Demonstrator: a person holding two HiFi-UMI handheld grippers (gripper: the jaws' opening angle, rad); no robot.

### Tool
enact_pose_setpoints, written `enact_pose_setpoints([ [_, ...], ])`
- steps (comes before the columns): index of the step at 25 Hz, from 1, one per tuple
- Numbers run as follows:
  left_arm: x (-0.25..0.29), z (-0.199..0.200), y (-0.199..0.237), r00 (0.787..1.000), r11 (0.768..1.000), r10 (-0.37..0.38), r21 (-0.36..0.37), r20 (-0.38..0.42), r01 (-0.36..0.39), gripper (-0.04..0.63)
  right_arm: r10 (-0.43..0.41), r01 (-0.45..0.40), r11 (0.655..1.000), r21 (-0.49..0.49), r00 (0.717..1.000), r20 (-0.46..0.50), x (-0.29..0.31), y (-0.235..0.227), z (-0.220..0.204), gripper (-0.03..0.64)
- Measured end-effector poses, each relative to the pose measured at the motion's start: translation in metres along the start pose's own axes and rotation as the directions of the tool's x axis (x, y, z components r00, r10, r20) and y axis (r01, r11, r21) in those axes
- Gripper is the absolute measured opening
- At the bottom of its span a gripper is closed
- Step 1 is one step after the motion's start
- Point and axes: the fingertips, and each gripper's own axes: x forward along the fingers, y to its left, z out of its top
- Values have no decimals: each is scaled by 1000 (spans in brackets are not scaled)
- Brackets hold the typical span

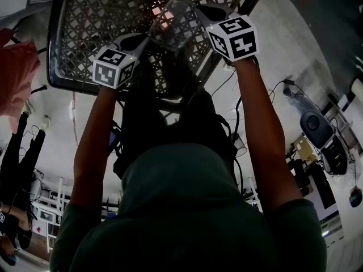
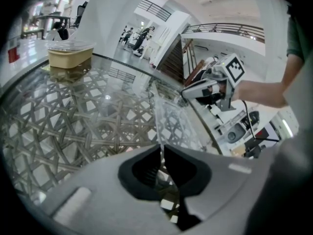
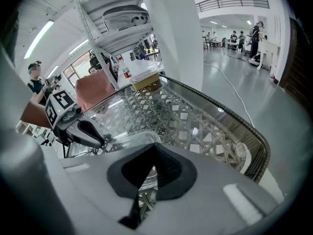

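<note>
A clear plastic container (image 1: 176,24) hangs above a glass-topped woven table (image 1: 85,16), held from both sides. My left gripper (image 1: 146,38) is shut on its left rim, and in the left gripper view the thin clear wall (image 2: 178,121) rises from between the closed jaws (image 2: 161,150). My right gripper (image 1: 195,11) is shut on the opposite rim. In the right gripper view the container (image 3: 128,140) lies just beyond the closed jaws (image 3: 152,150), with the left gripper (image 3: 78,126) across from it.
A lidded tub with tan contents (image 2: 71,58) stands at the table's far end, also seen as the tub (image 3: 145,81). A red cloth (image 1: 17,67) hangs at the left. Cables and equipment (image 1: 317,132) lie on the floor at the right. People stand in the hall behind.
</note>
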Motion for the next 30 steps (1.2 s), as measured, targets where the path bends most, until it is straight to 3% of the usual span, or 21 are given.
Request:
enact_pose_setpoints([
  [5, 2, -2, 0, 1000, 1000, 18, 6, -13, -17, 32, -15, 15, 1000, -28, 1000, 6, 8, -7, -4, 6],
  [10, 4, -2, -1, 999, 1000, 28, 12, -29, -28, 41, -7, 4, 999, -54, 998, -66, 30, -16, -17, 91],
  [17, 4, -4, 1, 999, 1000, 28, 5, -35, -28, 41, 49, -48, 999, 11, 996, -74, 35, -18, -23, 75],
  [23, 6, -2, 2, 999, 1000, 26, 2, -40, -26, 32, 75, -79, 997, -24, 989, -128, 36, -18, -24, 60],
  [30, 6, -2, 1, 999, 1000, 29, 4, -41, -28, 32, 164, -154, 984, 85, 979, -122, 33, -20, -21, 61],
])
